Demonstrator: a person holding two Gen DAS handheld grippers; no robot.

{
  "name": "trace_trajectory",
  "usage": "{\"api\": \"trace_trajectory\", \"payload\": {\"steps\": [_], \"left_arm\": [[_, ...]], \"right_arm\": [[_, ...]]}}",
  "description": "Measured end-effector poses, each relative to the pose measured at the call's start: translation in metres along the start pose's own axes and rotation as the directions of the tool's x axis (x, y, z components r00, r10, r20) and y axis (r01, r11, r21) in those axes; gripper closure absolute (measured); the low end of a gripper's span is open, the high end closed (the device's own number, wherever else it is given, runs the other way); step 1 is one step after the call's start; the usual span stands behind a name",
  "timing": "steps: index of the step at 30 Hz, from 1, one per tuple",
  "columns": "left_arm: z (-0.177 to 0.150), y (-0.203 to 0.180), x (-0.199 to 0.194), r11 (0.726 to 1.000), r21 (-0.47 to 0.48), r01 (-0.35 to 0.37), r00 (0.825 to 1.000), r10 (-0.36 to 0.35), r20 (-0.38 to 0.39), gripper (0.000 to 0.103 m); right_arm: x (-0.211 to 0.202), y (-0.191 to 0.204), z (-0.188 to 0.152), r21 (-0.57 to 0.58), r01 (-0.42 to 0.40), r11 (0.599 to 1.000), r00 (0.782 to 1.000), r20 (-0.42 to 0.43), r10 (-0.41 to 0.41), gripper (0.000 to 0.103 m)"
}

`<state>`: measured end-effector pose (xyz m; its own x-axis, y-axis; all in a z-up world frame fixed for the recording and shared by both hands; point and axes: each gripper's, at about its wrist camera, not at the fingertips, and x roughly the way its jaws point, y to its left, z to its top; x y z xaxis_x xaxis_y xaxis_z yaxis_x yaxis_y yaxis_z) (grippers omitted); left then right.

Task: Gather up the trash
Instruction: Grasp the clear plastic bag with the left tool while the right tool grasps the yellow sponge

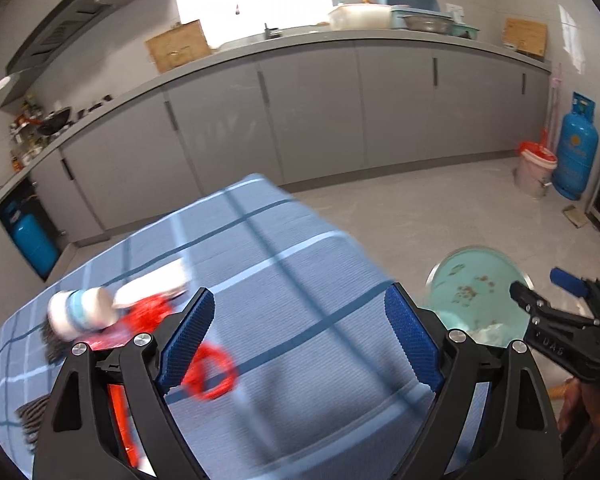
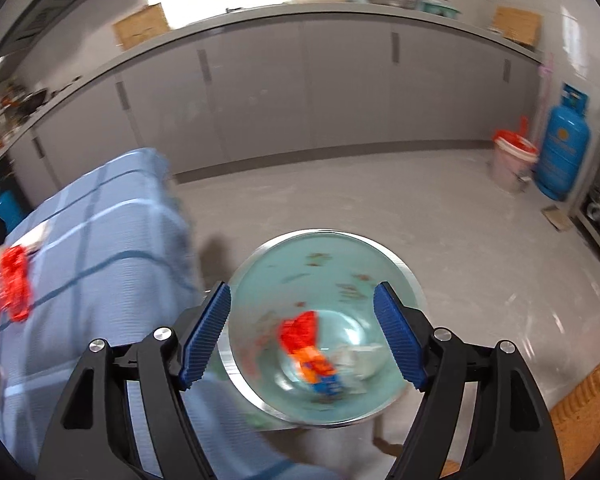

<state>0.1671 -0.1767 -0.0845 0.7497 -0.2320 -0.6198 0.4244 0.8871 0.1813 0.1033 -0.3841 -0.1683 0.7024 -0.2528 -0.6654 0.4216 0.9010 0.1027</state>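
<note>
Both claws stand open and empty: the left claw (image 1: 300,336) over the blue-checked surface (image 1: 300,248), the right claw (image 2: 302,334) above the teal-lined trash bin (image 2: 260,280) beside it. Red wrappers (image 1: 210,372) and a toppled white cup (image 1: 80,312) lie on the cloth; a red-orange-blue wrapper (image 2: 308,344) lies inside the bin.

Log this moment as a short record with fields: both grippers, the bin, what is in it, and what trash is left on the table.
left gripper: open, nothing between the pads, over the table
right gripper: open, empty, above the bin
bin: on the floor beside the table, teal liner
in bin: red and orange wrapper, white crumpled paper
table: blue checked cloth
left on table: white cup on its side, red wrappers, red ring
</note>
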Motion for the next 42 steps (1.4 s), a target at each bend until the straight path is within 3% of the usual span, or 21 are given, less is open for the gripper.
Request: {"api": "trace_trajectory", "payload": {"steps": [8, 11, 14, 17, 22, 26, 32, 42], "left_arm": [[-0.040, 0.095, -0.043, 0.984, -0.080, -0.161, 0.987, 0.160, -0.013, 0.015], [-0.063, 0.137, -0.061, 0.960, -0.117, -0.253, 0.967, 0.251, -0.032, 0.015], [-0.091, 0.182, -0.079, 0.919, -0.163, -0.359, 0.933, 0.353, -0.068, 0.015], [-0.125, 0.228, -0.090, 0.865, -0.209, -0.457, 0.889, 0.436, -0.143, 0.014], [-0.173, 0.271, -0.091, 0.800, -0.257, -0.541, 0.835, 0.477, -0.273, 0.014], [-0.202, 0.287, -0.088, 0.787, -0.331, -0.520, 0.843, 0.412, -0.344, 0.014], [-0.207, 0.285, -0.087, 0.795, -0.360, -0.489, 0.863, 0.380, -0.332, 0.014], [-0.221, 0.291, -0.089, 0.782, -0.378, -0.496, 0.858, 0.376, -0.351, 0.014]], "right_arm": [[-0.020, 0.088, -0.010, -0.118, -0.138, 0.983, 0.990, -0.012, 0.138, 0.028], [-0.029, 0.126, -0.015, -0.169, -0.196, 0.966, 0.981, -0.024, 0.194, 0.028], [-0.042, 0.163, -0.022, -0.218, -0.258, 0.941, 0.966, -0.036, 0.256, 0.028], [-0.056, 0.201, -0.031, -0.268, -0.327, 0.906, 0.944, -0.052, 0.325, 0.028], [-0.080, 0.262, -0.048, -0.363, -0.428, 0.828, 0.900, -0.086, 0.428, 0.028], [-0.096, 0.294, -0.065, -0.436, -0.478, 0.763, 0.871, -0.119, 0.477, 0.029], [-0.109, 0.323, -0.086, -0.496, -0.530, 0.688, 0.838, -0.181, 0.515, 0.029], [-0.113, 0.359, -0.113, -0.562, -0.581, 0.588, 0.800, -0.261, 0.540, 0.043]]}}
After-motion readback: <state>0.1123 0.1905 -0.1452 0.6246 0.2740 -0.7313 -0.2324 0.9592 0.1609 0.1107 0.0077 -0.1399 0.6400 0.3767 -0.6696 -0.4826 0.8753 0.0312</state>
